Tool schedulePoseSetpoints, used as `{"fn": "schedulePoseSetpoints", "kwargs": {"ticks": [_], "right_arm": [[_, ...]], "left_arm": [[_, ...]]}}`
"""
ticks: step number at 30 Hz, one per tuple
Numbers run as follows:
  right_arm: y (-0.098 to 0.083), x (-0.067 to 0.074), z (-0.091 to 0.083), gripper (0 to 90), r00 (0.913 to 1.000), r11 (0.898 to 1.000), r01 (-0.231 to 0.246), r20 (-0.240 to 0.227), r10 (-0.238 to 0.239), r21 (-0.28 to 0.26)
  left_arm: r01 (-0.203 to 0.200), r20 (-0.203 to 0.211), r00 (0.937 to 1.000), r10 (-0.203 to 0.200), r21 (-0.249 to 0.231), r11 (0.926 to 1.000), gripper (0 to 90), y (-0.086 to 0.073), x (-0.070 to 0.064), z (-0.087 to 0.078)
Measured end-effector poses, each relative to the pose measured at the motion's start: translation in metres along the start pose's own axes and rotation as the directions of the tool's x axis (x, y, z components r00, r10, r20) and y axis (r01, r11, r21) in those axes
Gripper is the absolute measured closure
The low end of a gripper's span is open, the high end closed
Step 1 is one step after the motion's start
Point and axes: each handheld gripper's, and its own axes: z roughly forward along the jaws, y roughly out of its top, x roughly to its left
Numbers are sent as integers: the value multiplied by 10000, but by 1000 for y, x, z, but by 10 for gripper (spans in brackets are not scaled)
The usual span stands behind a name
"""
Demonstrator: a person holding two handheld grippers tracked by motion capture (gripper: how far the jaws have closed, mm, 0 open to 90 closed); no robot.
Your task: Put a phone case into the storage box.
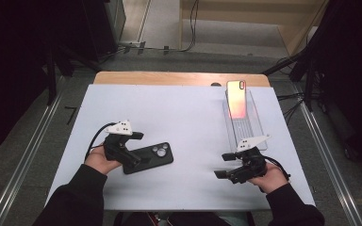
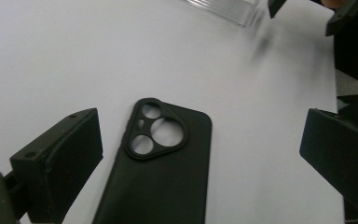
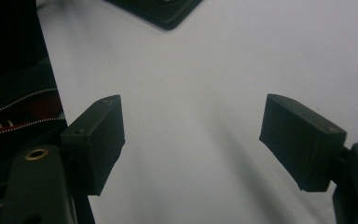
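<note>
A black phone case (image 1: 148, 157) lies flat on the white table, back up, its camera cutout toward the right. My left gripper (image 1: 136, 150) sits at the case's left end, open. In the left gripper view the case (image 2: 161, 172) lies between the wide-apart jaws of that gripper (image 2: 200, 135), and neither pad touches it. My right gripper (image 1: 223, 165) rests near the front right of the table, open and pointing left. Bare table shows between its jaws (image 3: 193, 121), and a corner of the case (image 3: 161, 9) shows farther off.
A phone (image 1: 236, 99) with a pinkish, glossy face lies on a clear plastic tray (image 1: 247, 129) at the back right, just beyond my right gripper. The white table surface (image 1: 179, 113) spreads between the two hands. Dark equipment and cables stand around the table.
</note>
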Motion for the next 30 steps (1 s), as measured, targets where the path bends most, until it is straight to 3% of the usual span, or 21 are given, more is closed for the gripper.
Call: {"fn": "schedulePoseSetpoints", "kwargs": {"ticks": [2,7,15,30], "right_arm": [[0,0,0,200,10000,10000,13,-14,-13,-16],[0,-1,0,200,10000,10000,-16,-23,16,-49],[0,-2,0,200,10000,10000,-76,-5,76,-14],[0,-2,-1,200,10000,10000,-71,26,71,-24]], "left_arm": [[166,221,9996,-164,-114,9998,0,0,6,1],[110,160,9998,-110,-27,9999,0,3,11,5],[-276,-39,9996,277,207,9994,24,0,10,10],[-432,-15,9991,434,629,9971,24,-10,8,21]]}}
